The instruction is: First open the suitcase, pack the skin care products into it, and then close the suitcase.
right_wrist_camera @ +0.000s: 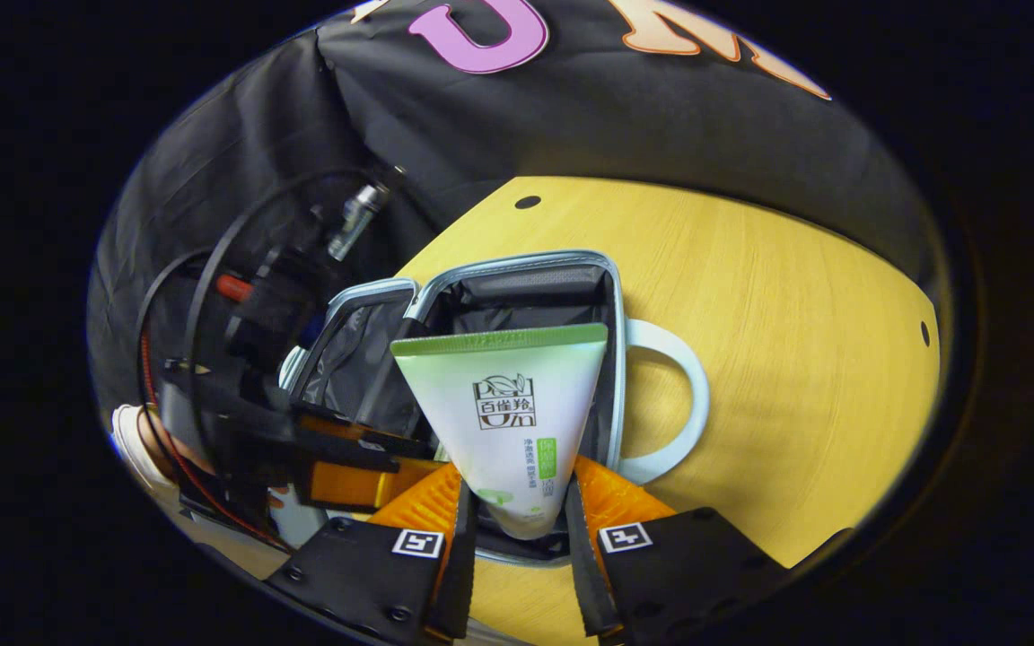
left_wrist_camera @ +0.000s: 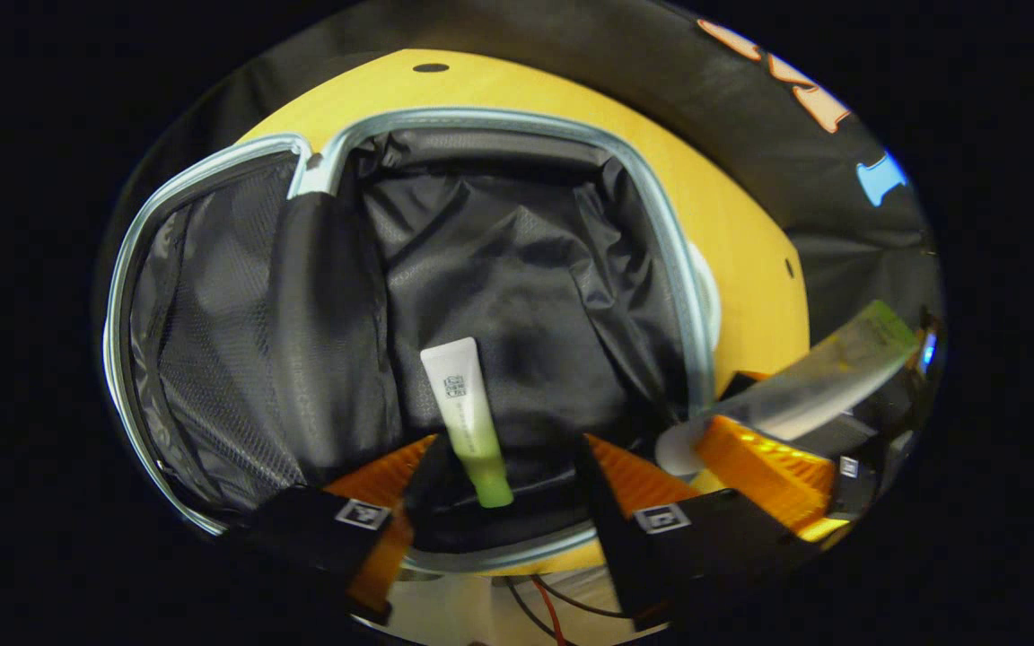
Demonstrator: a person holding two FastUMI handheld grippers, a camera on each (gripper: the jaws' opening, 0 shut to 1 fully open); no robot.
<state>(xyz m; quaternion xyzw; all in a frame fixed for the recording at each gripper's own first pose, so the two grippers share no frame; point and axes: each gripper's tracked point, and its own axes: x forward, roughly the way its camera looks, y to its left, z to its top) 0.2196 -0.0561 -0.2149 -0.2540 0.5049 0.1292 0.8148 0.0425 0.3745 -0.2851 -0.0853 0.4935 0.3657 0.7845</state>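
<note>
The right gripper (right_wrist_camera: 517,525) clasped the large tube (right_wrist_camera: 512,422) above the open suitcase (right_wrist_camera: 611,269) for packing, while the left gripper's (left_wrist_camera: 503,489) fingers (left_wrist_camera: 629,480) stood released around the small tube (left_wrist_camera: 468,417).

Recording booth — black cloth wall (right_wrist_camera: 661,117), yellow wooden table (right_wrist_camera: 795,341).

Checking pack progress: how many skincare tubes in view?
2. A small tube lies inside the open suitcase; a larger tube is gripped by the right gripper above it. More may be hidden in the lining.
</note>
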